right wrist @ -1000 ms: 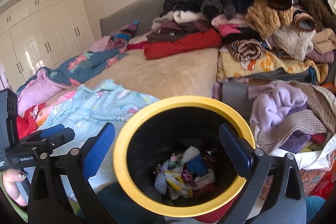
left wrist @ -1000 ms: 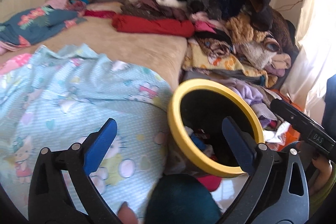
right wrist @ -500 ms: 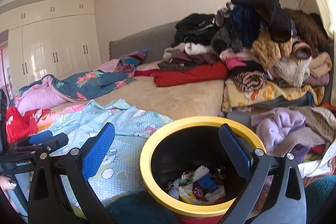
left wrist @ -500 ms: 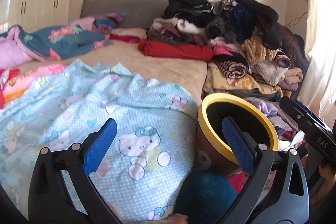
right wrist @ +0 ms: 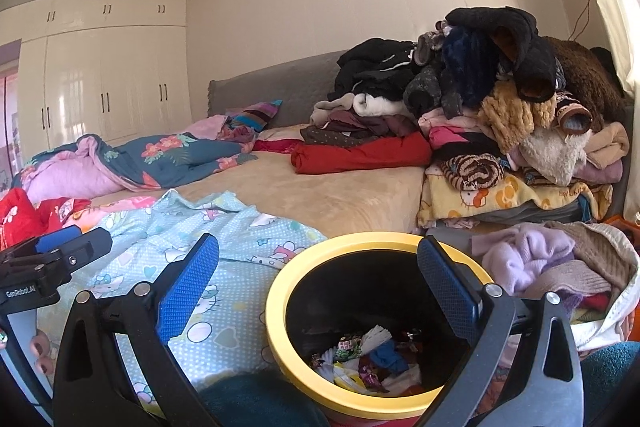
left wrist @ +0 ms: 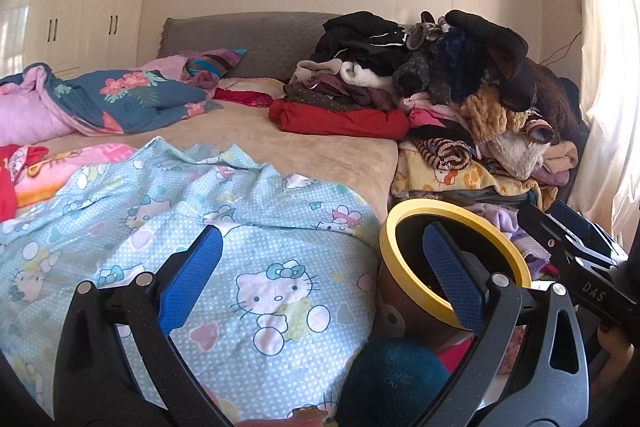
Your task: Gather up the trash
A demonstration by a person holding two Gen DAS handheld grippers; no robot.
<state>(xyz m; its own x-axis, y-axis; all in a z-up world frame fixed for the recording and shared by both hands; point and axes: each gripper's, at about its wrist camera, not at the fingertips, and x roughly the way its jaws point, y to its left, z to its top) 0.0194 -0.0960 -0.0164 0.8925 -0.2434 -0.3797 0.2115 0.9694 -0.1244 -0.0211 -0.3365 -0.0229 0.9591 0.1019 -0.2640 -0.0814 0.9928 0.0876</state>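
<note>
A bin with a yellow rim [right wrist: 280, 291] and black inside stands beside the bed; it holds crumpled wrappers and paper trash [right wrist: 372, 359]. It shows in the left wrist view [left wrist: 508, 251] at the right. My right gripper [right wrist: 318, 279] is open and empty, held above the bin's near edge. My left gripper [left wrist: 320, 267] is open and empty, over the light-blue Hello Kitty sheet [left wrist: 224, 211], just left of the bin. No loose trash shows on the bed.
The bed [left wrist: 320, 147] carries a floral quilt [left wrist: 120, 99] at the left and a tall pile of clothes [left wrist: 440, 75] at the right. More clothes [right wrist: 540, 259] lie right of the bin. Wardrobes [right wrist: 100, 83] stand at the far left.
Both grippers have tilted up and pulled back from the bin. The views now show more wall and bed; the bin sits lower in both frames. Both stayed open.
</note>
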